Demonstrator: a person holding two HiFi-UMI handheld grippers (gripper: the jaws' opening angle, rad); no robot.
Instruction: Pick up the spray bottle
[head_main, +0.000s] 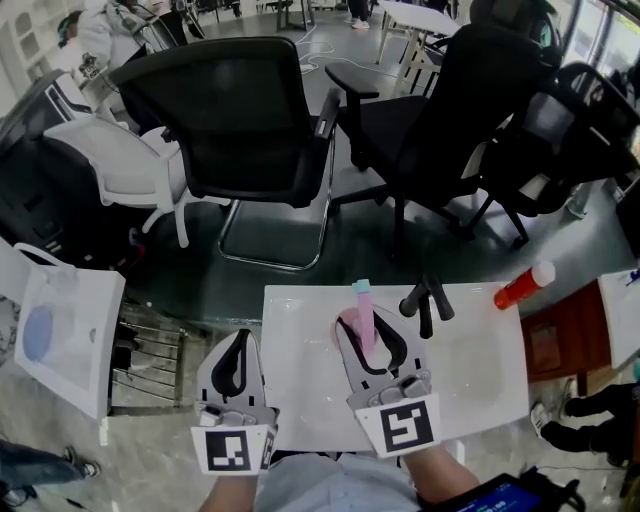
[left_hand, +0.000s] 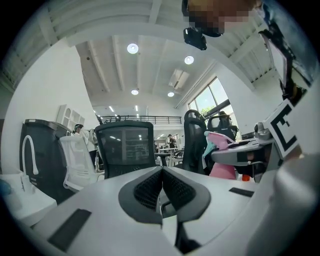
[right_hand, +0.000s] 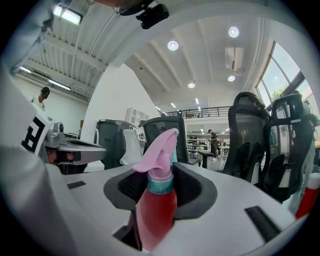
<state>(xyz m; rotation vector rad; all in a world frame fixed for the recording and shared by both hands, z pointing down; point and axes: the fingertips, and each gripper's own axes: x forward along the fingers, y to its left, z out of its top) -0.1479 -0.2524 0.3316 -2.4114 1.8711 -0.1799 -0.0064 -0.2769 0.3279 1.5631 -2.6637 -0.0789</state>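
Observation:
The spray bottle (right_hand: 156, 210) has a red body, a teal collar and a pink trigger head. It stands upright between the jaws of my right gripper (right_hand: 160, 172), whose pads are shut on its neck and upper body. From the head view the bottle (head_main: 364, 315) and right gripper (head_main: 366, 328) hang over the white table (head_main: 300, 400). My left gripper (head_main: 239, 340) is beside it to the left, at the table's left edge. Its jaws are shut, pads touching, with nothing between them (left_hand: 161, 172). The left gripper view shows the pink head (left_hand: 223, 145) off to the right.
A black hand tool (head_main: 427, 298) lies on the table's far side. A red bottle with a white cap (head_main: 523, 286) lies at the far right corner. Black office chairs (head_main: 245, 120) stand beyond the table, and a white bag (head_main: 62, 335) sits to the left.

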